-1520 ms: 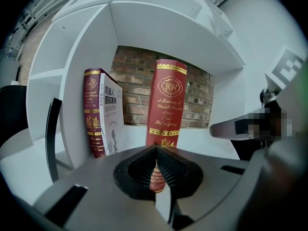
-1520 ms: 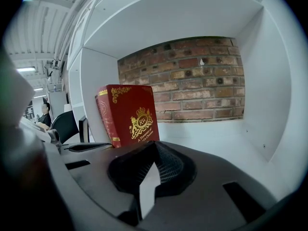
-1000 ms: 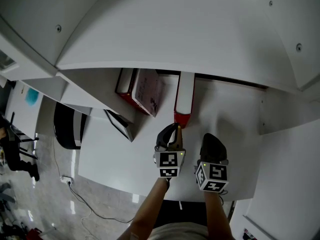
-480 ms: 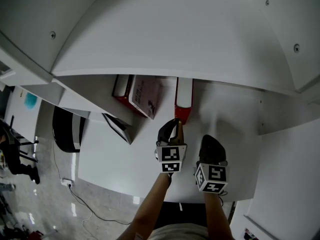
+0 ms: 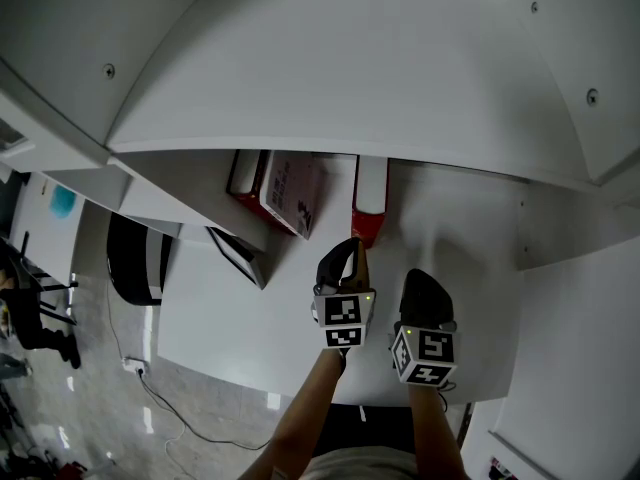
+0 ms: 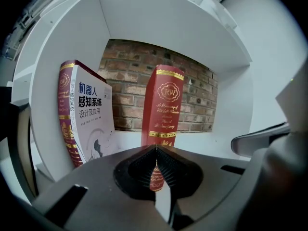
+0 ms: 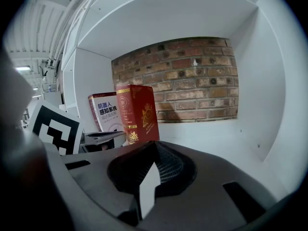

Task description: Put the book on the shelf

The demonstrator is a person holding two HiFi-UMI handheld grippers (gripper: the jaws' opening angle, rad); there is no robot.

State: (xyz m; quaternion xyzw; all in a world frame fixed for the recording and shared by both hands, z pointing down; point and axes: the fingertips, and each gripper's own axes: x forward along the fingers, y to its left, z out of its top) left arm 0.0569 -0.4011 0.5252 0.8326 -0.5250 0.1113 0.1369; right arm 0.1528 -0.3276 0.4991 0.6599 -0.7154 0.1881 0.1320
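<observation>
Item: red book (image 6: 162, 107), hardback.
Finish: deep red cover and spine; gold bands at the head and foot of the spine, a gold round emblem near the top, gold script lettering below it; a gold crest on the cover that shows in the right gripper view. The script is too small to read.
Page edges: white, seen from above in the head view as a narrow pale strip.
Location: inside the white shelf (image 6: 211, 146), on its floor, towards the left of the compartment, in front of the brick wall (image 6: 199, 100).
Long axis: vertical; the book stands upright on its bottom edge.
Facing: spine outwards to the open front of the shelf and to both grippers; covers to the sides; fore-edge to the bricks.
Neighbour: white book (image 6: 91, 114) with black Chinese title, to the left, leaning away from the red book, clear of it.
Left gripper (image 6: 155, 148): jaws pressed together, nothing clamped; tips low before the foot of the red spine. Contact with the spine cannot be told.
Right gripper (image 7: 155, 146): jaws pressed together, empty; just right of the left gripper, over the bare shelf floor, apart from the red book.
</observation>
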